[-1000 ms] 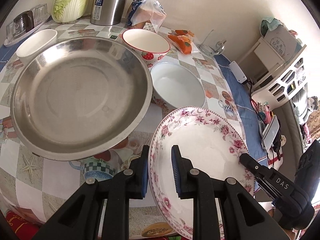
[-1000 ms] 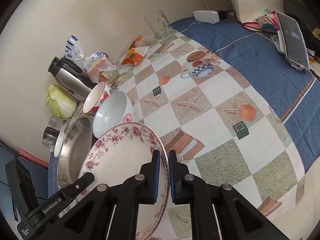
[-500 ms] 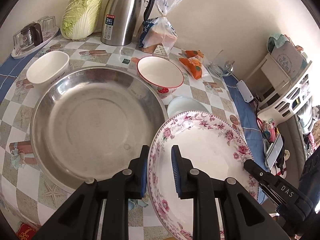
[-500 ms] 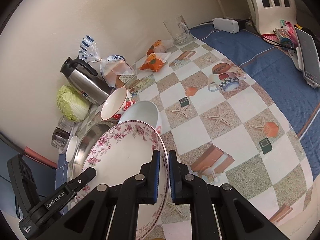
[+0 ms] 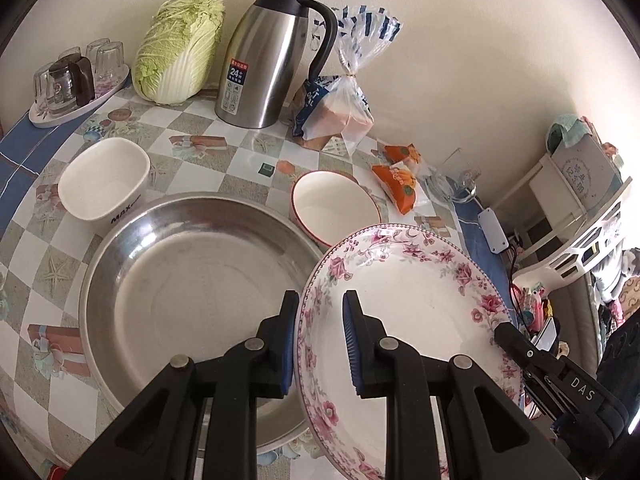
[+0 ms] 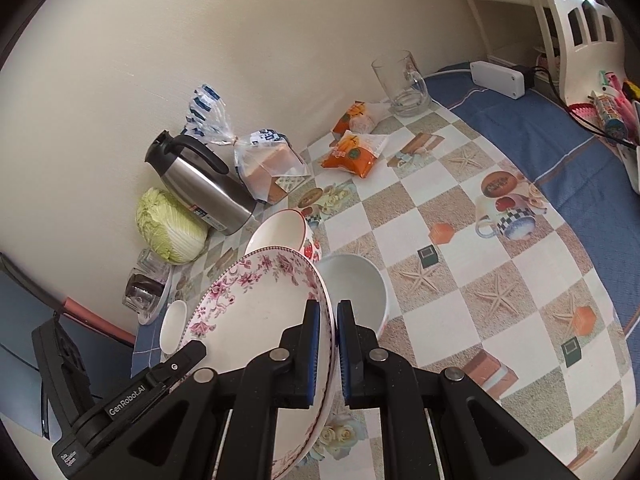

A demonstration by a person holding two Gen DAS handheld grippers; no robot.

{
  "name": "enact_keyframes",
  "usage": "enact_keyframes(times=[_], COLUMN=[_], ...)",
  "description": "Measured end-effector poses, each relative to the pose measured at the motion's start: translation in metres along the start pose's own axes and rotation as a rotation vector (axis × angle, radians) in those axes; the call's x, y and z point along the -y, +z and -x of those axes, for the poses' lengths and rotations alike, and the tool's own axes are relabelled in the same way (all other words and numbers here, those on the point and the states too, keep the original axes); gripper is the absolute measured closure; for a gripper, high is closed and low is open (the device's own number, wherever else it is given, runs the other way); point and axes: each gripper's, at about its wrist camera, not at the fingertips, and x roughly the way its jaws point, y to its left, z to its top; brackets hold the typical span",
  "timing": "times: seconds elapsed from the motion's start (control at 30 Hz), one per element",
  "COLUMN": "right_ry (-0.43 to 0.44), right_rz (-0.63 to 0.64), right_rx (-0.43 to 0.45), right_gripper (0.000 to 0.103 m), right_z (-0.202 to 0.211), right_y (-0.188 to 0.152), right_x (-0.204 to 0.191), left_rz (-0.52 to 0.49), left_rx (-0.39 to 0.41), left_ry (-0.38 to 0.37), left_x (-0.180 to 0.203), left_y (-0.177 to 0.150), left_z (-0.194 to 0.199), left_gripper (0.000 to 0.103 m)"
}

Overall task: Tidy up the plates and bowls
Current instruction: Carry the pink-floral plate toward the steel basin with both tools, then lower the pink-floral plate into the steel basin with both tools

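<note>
A pink-flowered plate hangs tilted above the table, held at two opposite rims. My left gripper is shut on its left rim, and my right gripper is shut on its right rim. The plate overlaps the right edge of a large steel basin. Behind it stands a red-rimmed strawberry bowl. A plain white bowl sits just beyond the plate in the right wrist view; the left wrist view hides it. A white square bowl stands left of the basin.
Along the wall stand a steel thermos, a cabbage, a bagged loaf and a tray of glasses. Orange snack packets and a glass mug lie further right. Checked tablecloth spreads right of the bowls.
Both grippers have risen with the flowered plate and drawn back from the wall. The plate now covers the white bowl in the left view, and more of the table shows.
</note>
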Motion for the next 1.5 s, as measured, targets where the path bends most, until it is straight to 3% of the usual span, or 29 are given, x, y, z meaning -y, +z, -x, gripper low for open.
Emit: enact_keyframes(times=[0.37,0.67,1.5], right_ry=[0.048,0.064,0.183], right_rz=[0.047,0.068,0.124], right_rx=[0.033,0.007,-0.062], right_gripper=[0.093,0.093,0.093], right_z=[-0.015,-0.04,-0.074], right_y=[0.018,0.019,-0.014], right_x=[-0.032,-0.045,-0.11], left_rz=[0.05,0.096,0.277], left_rx=[0.046,0.075,0.141], left_ry=[0.001,-0.001,0.048], left_x=[-0.019,-0.037,-0.124], left_y=[0.027,0.042,0.049], left_z=[-0.001,-0.001,0.035], left_gripper=[0.081,0.081,0.081])
